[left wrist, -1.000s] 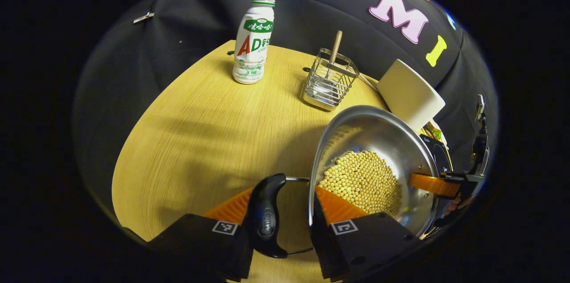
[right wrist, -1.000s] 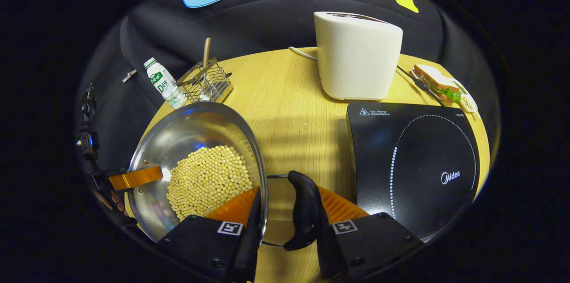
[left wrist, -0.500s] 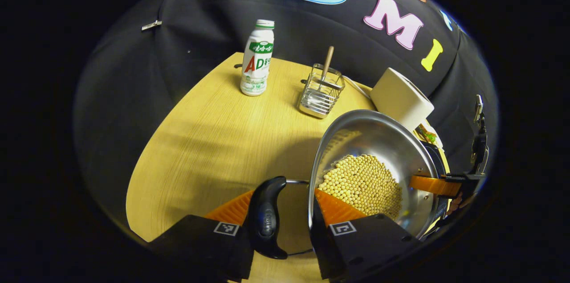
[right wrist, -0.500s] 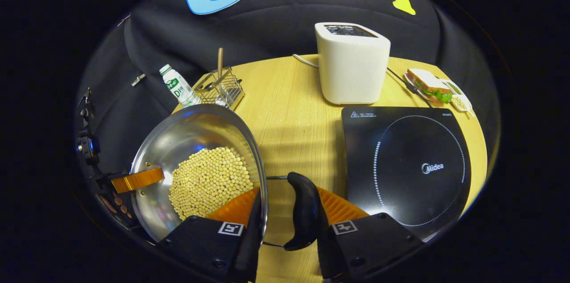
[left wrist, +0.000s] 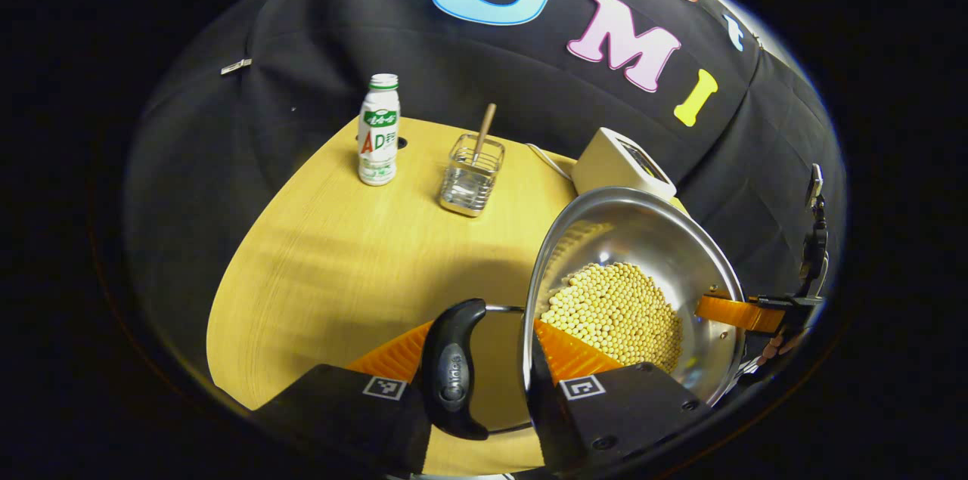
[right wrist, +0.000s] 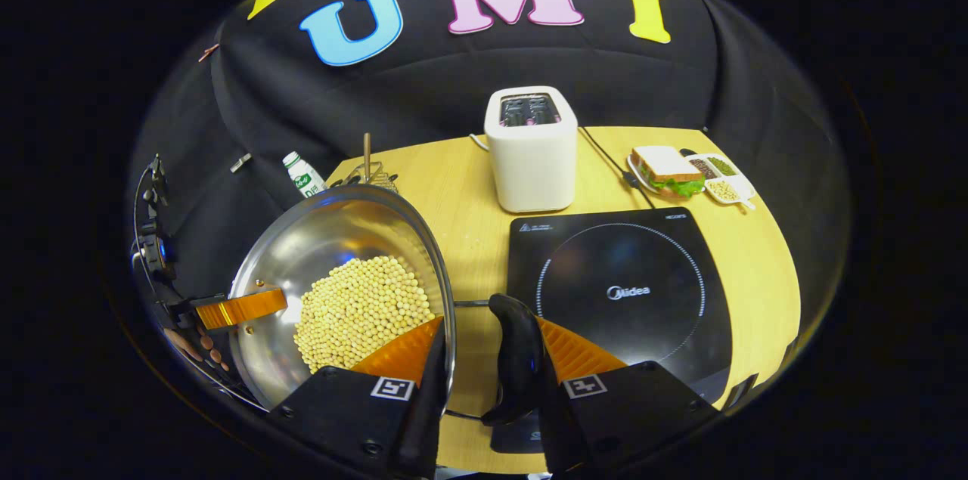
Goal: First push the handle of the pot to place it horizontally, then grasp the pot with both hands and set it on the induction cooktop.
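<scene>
Both tongs grip the pot [right wrist: 340, 276]: the left tongs [left wrist: 484, 359] and the right tongs [right wrist: 484, 359] are each clamped on a black side handle and the rim. The pot of beans [right wrist: 359, 310] hangs left of the cooktop [right wrist: 628, 291], above the table [right wrist: 469, 238].

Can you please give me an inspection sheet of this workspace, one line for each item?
Surface: wooden table, no spills seen.
Job's things: pot holding pale beans, carried at both black handles, tilted; induction cooktop bare.
Clutter: toaster, sandwich plate, small dish, drink bottle, wire caddy with a wooden stick.
Grippers: left gripper jaws straddle the pot's rim, handle between them; right gripper likewise on the opposite handle.
Cables: white cord and dark cord behind the toaster.
Surroundings: black cloth wall.
</scene>
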A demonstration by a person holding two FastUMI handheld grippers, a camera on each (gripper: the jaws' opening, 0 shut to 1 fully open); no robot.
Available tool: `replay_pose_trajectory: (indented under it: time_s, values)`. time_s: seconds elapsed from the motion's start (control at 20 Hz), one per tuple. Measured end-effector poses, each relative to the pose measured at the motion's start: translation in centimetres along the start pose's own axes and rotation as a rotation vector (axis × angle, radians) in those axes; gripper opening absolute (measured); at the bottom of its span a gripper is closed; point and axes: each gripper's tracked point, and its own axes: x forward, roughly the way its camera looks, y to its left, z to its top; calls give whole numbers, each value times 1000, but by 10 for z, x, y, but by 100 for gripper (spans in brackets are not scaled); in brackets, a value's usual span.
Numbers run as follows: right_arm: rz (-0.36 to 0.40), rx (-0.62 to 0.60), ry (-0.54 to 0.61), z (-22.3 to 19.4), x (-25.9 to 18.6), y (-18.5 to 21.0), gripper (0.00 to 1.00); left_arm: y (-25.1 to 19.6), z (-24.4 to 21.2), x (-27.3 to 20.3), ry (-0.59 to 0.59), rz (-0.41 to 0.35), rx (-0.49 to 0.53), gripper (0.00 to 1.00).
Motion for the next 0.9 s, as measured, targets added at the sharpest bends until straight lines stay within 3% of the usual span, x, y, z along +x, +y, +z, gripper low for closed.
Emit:
replay_pose_trajectory:
  time_s: [0.45,0.75,0.8,0.9]
  values:
    - [-35,56,-25,22,-29,-107,56,-113,8,27,11,-41,59,59]
    - [-64,66,-8,31,-26,-179,56,-176,-3,67,42,-64,46,59]
    - [-67,68,-2,32,-23,-189,52,-184,-3,73,46,-67,47,59]
    - [-71,73,7,35,-19,-205,56,-198,-3,84,52,-70,52,59]
